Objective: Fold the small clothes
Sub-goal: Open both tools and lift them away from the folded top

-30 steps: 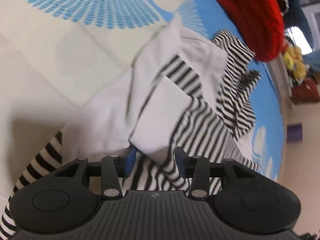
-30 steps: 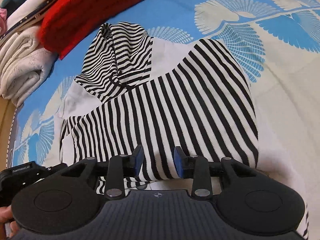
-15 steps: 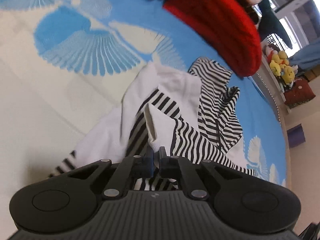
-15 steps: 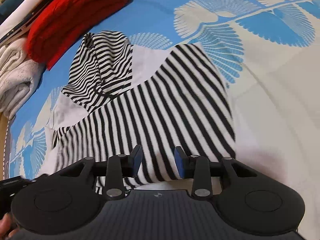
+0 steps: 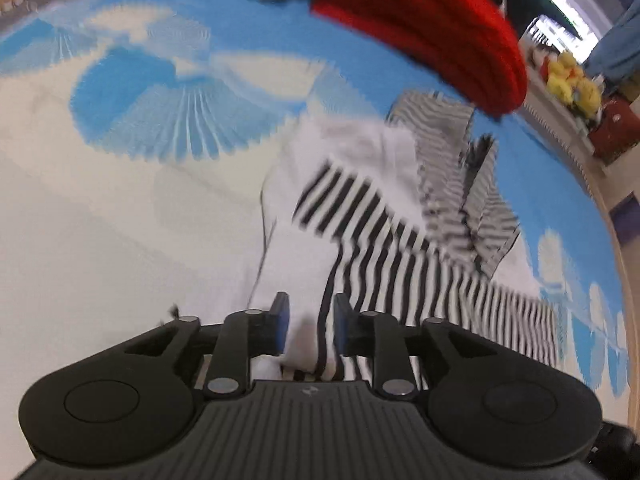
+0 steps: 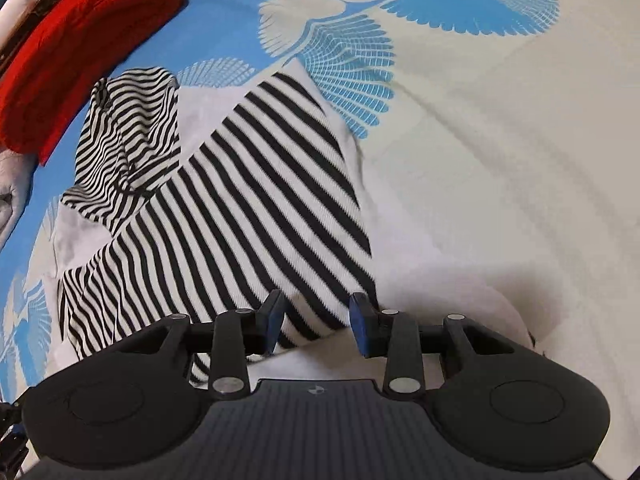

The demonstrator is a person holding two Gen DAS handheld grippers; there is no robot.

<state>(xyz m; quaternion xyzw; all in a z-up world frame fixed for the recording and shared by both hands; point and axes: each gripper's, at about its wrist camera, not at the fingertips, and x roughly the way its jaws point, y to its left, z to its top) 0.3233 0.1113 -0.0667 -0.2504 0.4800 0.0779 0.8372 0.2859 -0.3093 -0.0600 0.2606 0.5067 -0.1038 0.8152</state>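
A small black-and-white striped hooded top (image 6: 248, 200) lies on a blue and cream patterned bedsheet (image 6: 500, 160), sleeve folded across the body, hood (image 6: 128, 120) at the far left. It also shows blurred in the left wrist view (image 5: 400, 240). My left gripper (image 5: 308, 328) is open, its jaws on either side of the garment's near white and striped edge. My right gripper (image 6: 316, 320) is open over the striped corner at the near edge.
A folded red knit (image 6: 76, 48) lies beyond the hood, also in the left wrist view (image 5: 432, 28). Pale folded cloth (image 6: 8, 184) sits at the far left. Yellow toys (image 5: 572, 80) and a red box stand beside the bed.
My left gripper closed on the garment edge half a second ago and has now opened. The right gripper has opened wider and shifted toward the garment's right corner.
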